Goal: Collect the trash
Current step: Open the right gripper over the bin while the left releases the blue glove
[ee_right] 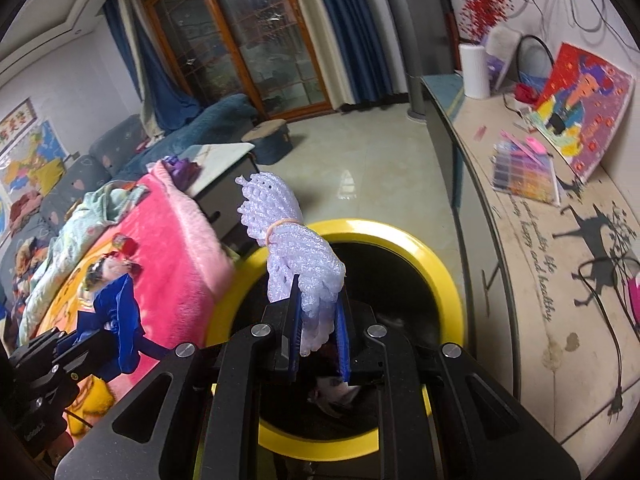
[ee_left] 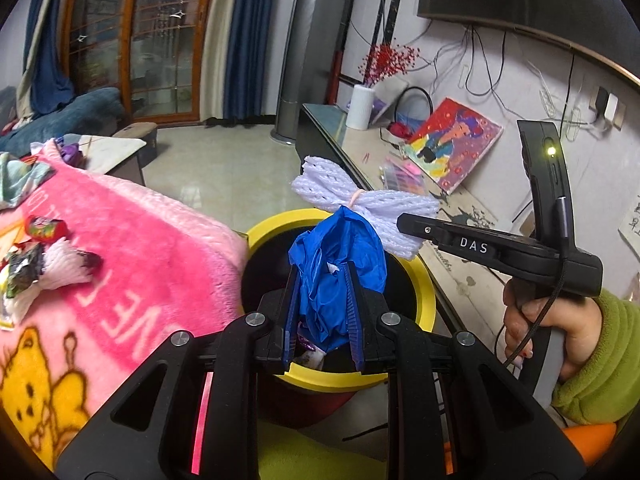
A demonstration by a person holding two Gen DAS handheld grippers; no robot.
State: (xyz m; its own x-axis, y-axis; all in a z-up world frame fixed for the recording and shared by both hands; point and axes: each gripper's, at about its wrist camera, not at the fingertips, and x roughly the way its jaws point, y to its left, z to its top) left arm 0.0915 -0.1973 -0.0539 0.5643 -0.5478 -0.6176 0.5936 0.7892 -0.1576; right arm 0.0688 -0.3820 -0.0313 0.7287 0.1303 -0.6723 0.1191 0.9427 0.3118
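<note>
My left gripper (ee_left: pixel 322 276) is shut on a crumpled blue plastic glove (ee_left: pixel 336 264), held over the black mouth of a yellow-rimmed bin (ee_left: pixel 424 280). My right gripper (ee_right: pixel 318 296) is shut on a white foam net bundle (ee_right: pixel 288 240) tied with a pink band, also above the bin (ee_right: pixel 400 240). In the left wrist view the right gripper (ee_left: pixel 404 224) reaches in from the right with the foam net (ee_left: pixel 360 200). The right wrist view shows the left gripper (ee_right: pixel 104 328) with the blue glove (ee_right: pixel 116 320) at lower left. Some trash lies inside the bin.
A pink blanket (ee_left: pixel 132 240) covers the surface left of the bin, with a foam net and wrappers (ee_left: pixel 44 272) lying on it. A long counter (ee_right: pixel 540 260) with a painting (ee_left: pixel 452 148) and a white vase (ee_left: pixel 360 106) runs along the right. Tiled floor lies beyond.
</note>
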